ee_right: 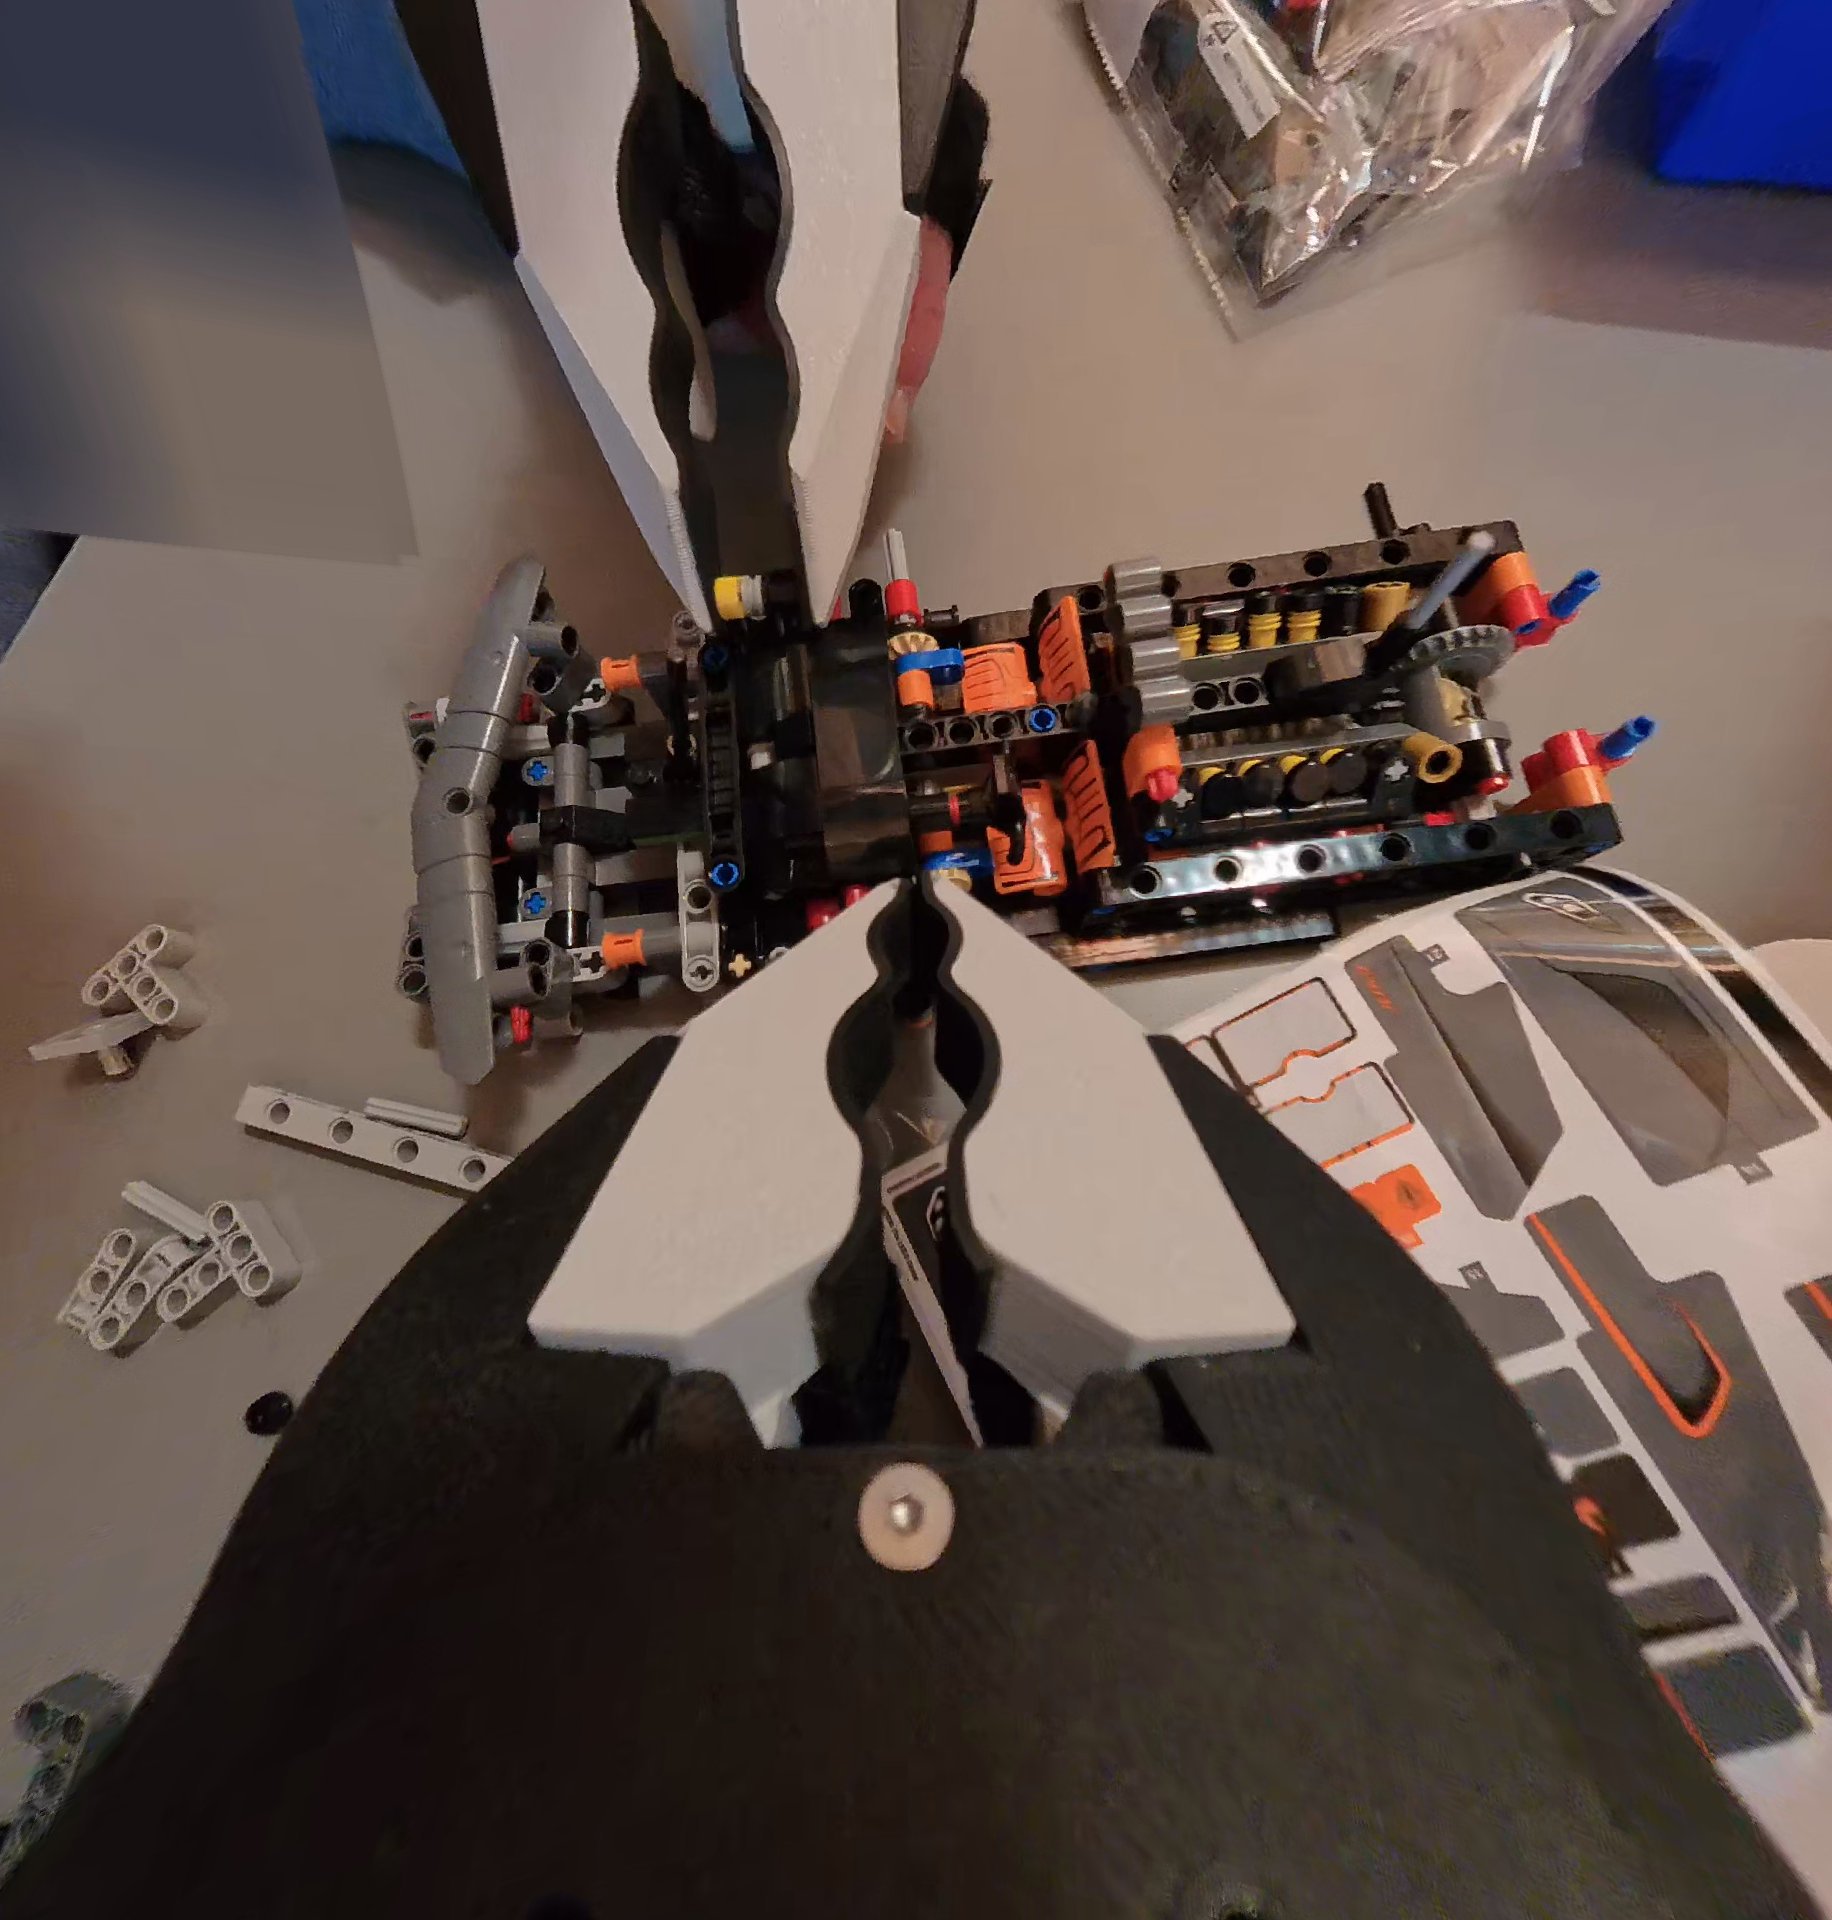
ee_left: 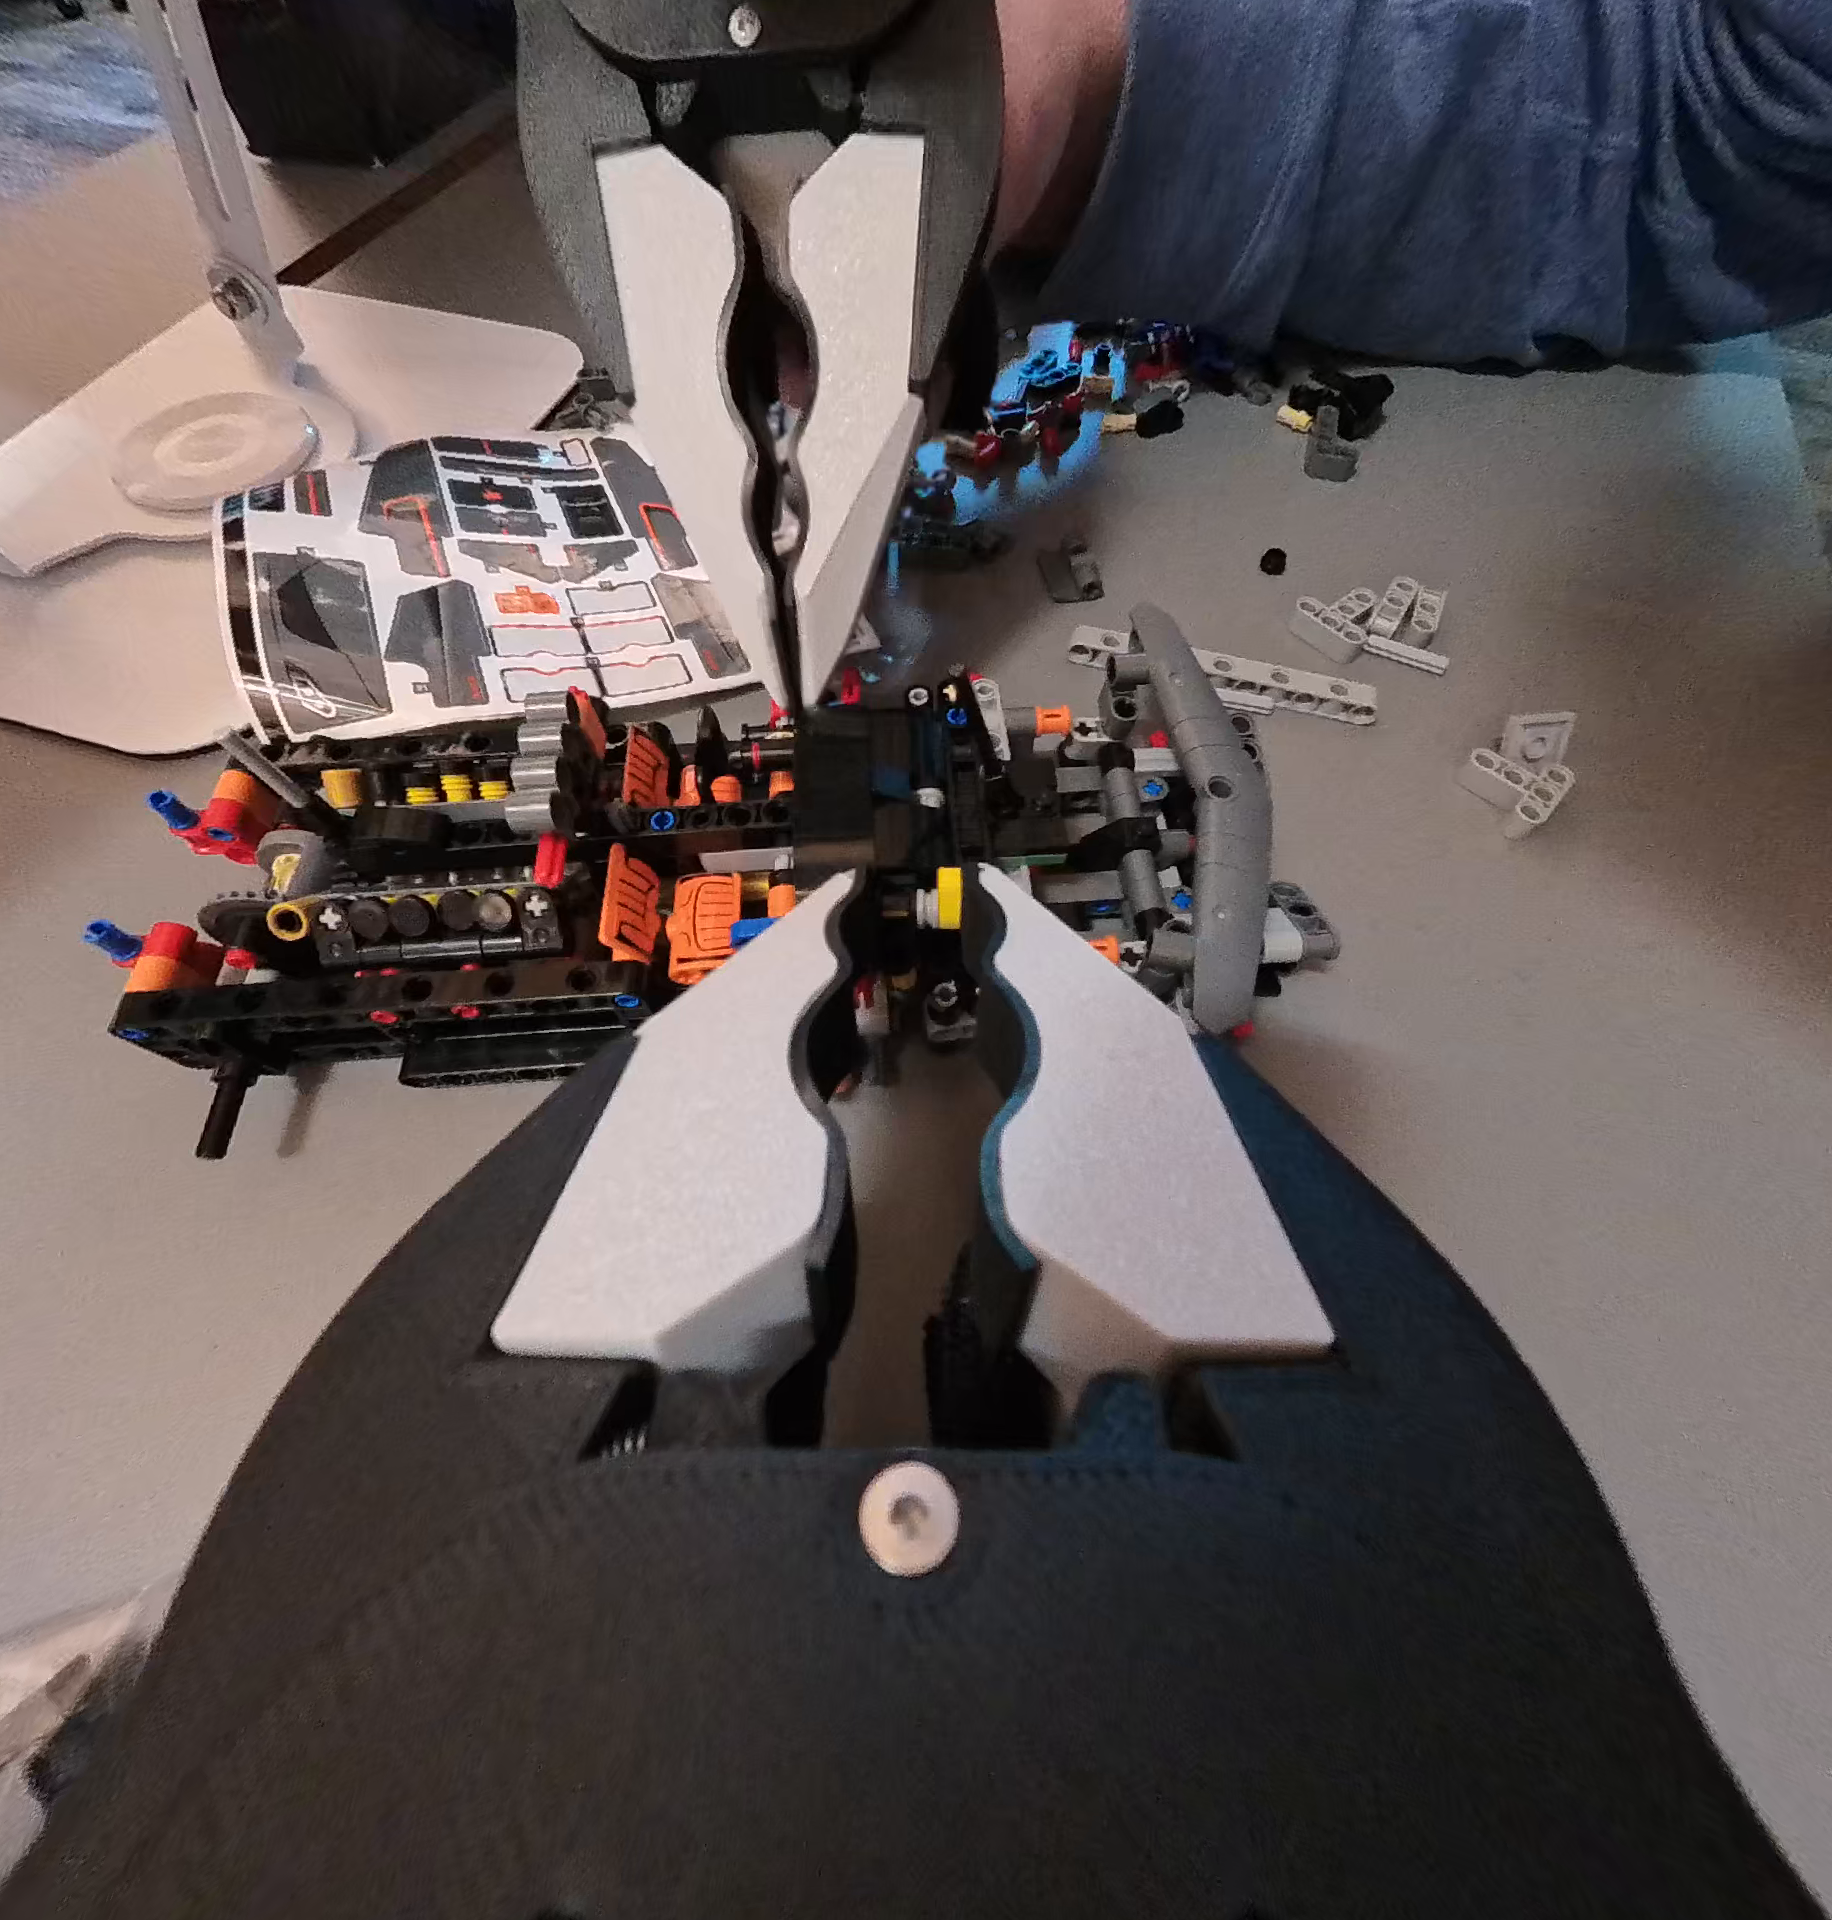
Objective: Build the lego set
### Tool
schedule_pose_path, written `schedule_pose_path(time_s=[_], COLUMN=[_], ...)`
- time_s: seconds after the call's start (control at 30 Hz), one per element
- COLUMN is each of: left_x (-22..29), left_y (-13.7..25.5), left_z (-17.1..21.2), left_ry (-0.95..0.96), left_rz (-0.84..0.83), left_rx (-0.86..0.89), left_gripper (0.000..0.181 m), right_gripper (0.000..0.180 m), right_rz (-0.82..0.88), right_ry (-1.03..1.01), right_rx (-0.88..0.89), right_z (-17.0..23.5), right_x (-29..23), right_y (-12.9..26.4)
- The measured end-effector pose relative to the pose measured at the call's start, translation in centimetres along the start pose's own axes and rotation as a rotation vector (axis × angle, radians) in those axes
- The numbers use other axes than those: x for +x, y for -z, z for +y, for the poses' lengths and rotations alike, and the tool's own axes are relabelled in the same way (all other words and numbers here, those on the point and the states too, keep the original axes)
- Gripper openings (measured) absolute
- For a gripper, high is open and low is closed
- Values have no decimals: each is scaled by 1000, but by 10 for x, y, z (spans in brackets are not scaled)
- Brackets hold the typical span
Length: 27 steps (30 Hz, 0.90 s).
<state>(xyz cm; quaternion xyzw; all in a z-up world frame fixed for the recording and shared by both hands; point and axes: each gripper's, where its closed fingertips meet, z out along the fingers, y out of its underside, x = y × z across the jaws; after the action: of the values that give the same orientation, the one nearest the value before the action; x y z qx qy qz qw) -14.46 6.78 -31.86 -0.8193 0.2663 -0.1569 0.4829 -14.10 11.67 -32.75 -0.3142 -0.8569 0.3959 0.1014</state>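
Note:
The lego car chassis (ee_left: 455, 831), black with orange seats and a grey curved bumper (ee_left: 1218, 821), lies on the grey table. My left gripper (ee_left: 917, 883) straddles the chassis's near side, its jaws closed on a black section with a yellow bush (ee_left: 948, 896). My right gripper (ee_left: 796, 707) comes from the far side, shut, with its tips touching the black block in the chassis's middle. In the right wrist view the chassis (ee_right: 1255, 727) lies ahead, my right gripper (ee_right: 917, 885) is at its near edge and my left gripper (ee_right: 756, 618) grips the far edge.
A sticker sheet (ee_left: 476, 582) (ee_right: 1514, 1143) lies beside the chassis. Loose grey beams (ee_left: 1286, 681) (ee_right: 372, 1138) and a pile of small pieces (ee_left: 1099, 384) are scattered around. A white stand (ee_left: 268, 416), a plastic parts bag (ee_right: 1359, 135) and a person's blue sleeve (ee_left: 1514, 156) border the area. Some 6 cm of space lies between my two pairs of fingers.

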Motion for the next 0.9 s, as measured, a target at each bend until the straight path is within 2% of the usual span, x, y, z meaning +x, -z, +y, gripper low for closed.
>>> schedule_pose_path(time_s=[0.2, 0.33, 0.5, 0.53, 0.6, 0.7, 0.83, 0.9], left_x=[0, -7, -17, -18, -16, -15, -10, -9], left_y=[13, 23, 22, 21, 17, 10, 6, 6], left_z=[-12, -7, 7, 7, 8, 14, 13, 13], left_ry=[-44, -21, 43, 47, 76, 131, 125, 132], left_rz=[-61, -102, -125, -119, -77, -11, 4, 3], left_rx=[66, 26, -51, -60, -68, -87, -73, -73], left_gripper=[14, 14, 14, 14, 14, 14, 14, 14], right_gripper=[2, 20, 34, 36, 52, 58, 56, 50], right_rz=[84, 107, 175, 184, 154, 153, 172, 182], right_ry=[20, -57, -223, -264, -374, -451, -461, -433], right_rx=[13, -17, -214, -216, -187, -148, -98, -117], right_z=[-21, -36, 4, 8, 12, 15, 11, 13], right_x=[0, -17, -40, -40, -42, -40, -33, -29], right_y=[22, 39, 22, 17, 6, -4, -8, -9])
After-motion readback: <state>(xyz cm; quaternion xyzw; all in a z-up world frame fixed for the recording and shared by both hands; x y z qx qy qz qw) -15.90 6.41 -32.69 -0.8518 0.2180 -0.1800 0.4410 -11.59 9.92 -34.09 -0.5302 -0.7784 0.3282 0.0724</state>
